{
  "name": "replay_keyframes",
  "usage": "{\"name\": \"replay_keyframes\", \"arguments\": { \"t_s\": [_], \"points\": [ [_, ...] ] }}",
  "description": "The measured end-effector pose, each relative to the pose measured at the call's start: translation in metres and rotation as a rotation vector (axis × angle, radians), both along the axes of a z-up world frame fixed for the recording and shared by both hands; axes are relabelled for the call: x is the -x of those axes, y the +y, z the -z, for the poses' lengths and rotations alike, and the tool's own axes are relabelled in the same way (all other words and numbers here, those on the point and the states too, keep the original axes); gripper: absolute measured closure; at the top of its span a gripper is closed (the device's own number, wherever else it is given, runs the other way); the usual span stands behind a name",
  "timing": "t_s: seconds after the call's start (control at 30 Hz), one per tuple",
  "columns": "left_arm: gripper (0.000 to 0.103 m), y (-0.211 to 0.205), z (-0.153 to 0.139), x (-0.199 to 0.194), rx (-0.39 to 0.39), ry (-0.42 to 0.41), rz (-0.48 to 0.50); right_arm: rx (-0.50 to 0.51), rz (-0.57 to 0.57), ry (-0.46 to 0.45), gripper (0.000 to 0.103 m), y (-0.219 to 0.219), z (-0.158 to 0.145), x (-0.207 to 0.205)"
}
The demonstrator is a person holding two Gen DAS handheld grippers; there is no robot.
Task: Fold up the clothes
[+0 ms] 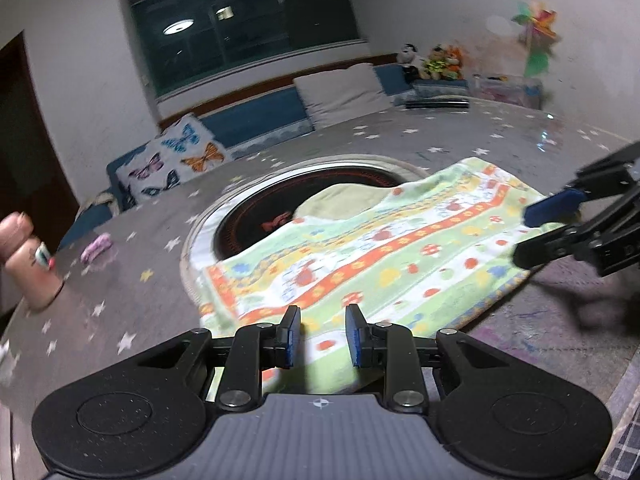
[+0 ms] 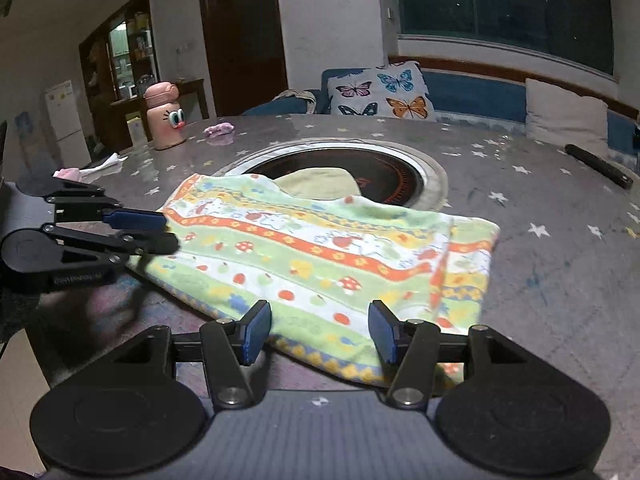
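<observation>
A colourful patterned cloth (image 1: 360, 256) with green, white and orange stripes lies folded flat on the grey star-patterned table (image 1: 132, 292), partly over a round black burner. It also shows in the right wrist view (image 2: 320, 252). My left gripper (image 1: 322, 338) is open over the cloth's near edge, holding nothing; it appears at the left of the right wrist view (image 2: 170, 230). My right gripper (image 2: 318, 332) is open just above the cloth's near edge; it shows at the right of the left wrist view (image 1: 520, 234), at the cloth's right end.
A round black burner (image 2: 384, 180) with a metal rim is set in the table. A pink bottle (image 2: 164, 116), a small purple cloth (image 2: 219, 129), white tissue (image 2: 104, 165) and a black rod (image 2: 598, 165) lie on the table. A sofa with a butterfly cushion (image 2: 380, 90) stands behind.
</observation>
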State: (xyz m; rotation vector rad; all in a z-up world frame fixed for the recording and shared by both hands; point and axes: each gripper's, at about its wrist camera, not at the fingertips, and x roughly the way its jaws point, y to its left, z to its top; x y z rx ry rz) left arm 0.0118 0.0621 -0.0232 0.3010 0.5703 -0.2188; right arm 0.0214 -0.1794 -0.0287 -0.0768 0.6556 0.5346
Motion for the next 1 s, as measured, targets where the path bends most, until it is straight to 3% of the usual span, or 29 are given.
{"name": "replay_keyframes", "arguments": {
  "t_s": [0.27,0.6,0.87,1.0],
  "points": [
    [0.075,0.021,-0.005,-0.011,0.046,0.039,-0.096,-0.038,0.03,-0.01,0.049,-0.005,-0.016,-0.011],
    [0.074,0.028,0.0,-0.026,0.008,0.059,-0.11,-0.032,0.073,0.04,0.049,-0.006,0.002,-0.042],
    [0.075,0.015,-0.016,-0.051,0.021,0.039,-0.083,-0.029,0.056,0.0,0.049,0.001,-0.014,-0.067],
    [0.075,0.007,-0.017,-0.073,0.018,0.038,-0.067,-0.055,0.055,0.029,0.049,0.003,-0.011,-0.091]
  ]
}}
